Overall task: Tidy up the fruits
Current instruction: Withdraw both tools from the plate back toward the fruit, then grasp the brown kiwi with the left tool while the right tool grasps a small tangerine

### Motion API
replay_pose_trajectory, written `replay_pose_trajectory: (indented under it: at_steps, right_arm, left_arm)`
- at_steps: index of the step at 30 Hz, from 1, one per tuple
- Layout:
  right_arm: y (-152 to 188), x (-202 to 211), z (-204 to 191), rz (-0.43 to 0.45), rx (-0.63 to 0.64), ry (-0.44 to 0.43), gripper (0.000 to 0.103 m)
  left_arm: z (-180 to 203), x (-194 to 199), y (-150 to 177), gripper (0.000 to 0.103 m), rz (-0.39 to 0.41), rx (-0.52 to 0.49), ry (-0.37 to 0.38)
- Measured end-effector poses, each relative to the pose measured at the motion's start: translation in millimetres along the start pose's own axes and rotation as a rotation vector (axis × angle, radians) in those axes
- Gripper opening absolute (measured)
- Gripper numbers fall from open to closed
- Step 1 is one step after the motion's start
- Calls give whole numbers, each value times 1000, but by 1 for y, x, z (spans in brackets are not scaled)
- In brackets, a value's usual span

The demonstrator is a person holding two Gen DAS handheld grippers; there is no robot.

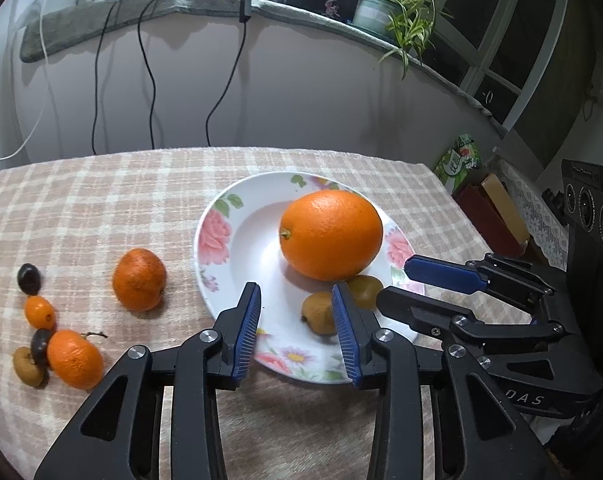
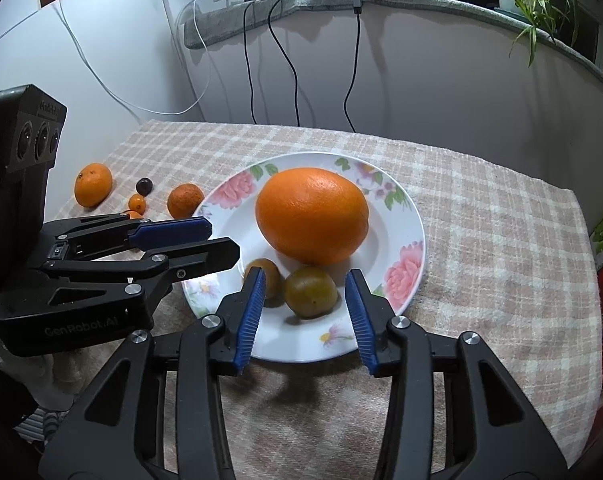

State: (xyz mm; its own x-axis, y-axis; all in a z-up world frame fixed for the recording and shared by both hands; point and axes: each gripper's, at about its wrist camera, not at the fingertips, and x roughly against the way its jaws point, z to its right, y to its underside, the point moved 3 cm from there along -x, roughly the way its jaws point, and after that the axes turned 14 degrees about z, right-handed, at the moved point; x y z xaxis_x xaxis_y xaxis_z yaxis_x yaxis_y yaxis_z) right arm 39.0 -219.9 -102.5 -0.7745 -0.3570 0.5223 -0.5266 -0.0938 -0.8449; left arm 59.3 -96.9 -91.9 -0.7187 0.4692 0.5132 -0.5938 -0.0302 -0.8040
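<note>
A flowered white plate (image 1: 237, 248) (image 2: 411, 240) holds a large orange (image 1: 331, 234) (image 2: 312, 214) and two small fruits in front of it. One is brownish (image 1: 317, 314) (image 2: 270, 276), the other greenish (image 1: 367, 290) (image 2: 310, 292). My left gripper (image 1: 295, 292) (image 2: 225, 242) is open over the plate's near rim, with nothing between its pads and the brownish fruit just beside its right finger. My right gripper (image 2: 306, 276) (image 1: 397, 284) is open around the greenish fruit, pads apart from it. Two tangerines (image 1: 139, 280) (image 1: 75, 358), a kumquat (image 1: 40, 312) and dark small fruits (image 1: 29, 278) lie on the cloth to the left.
A checked cloth (image 1: 101, 208) covers the table, whose far edge meets a wall with hanging cables (image 1: 149, 80). A potted plant (image 1: 397, 12) stands on the ledge above. Boxes (image 1: 489, 208) sit past the table's right edge.
</note>
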Motion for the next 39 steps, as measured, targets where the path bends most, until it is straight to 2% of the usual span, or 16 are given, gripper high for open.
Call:
replay_pose_trajectory:
  at_steps: [19, 32, 39]
  right_arm:
    - [-19, -19, -68, 9, 101, -135, 43]
    - [-15, -49, -114, -41, 160, -229, 43]
    - [-13, -62, -134, -70, 193, -261, 43]
  left_arm:
    - [-67, 51, 1, 36, 59, 68, -135]
    - [-119, 82, 21, 36, 56, 124, -249]
    - [-137, 86, 31, 36, 42, 147, -276]
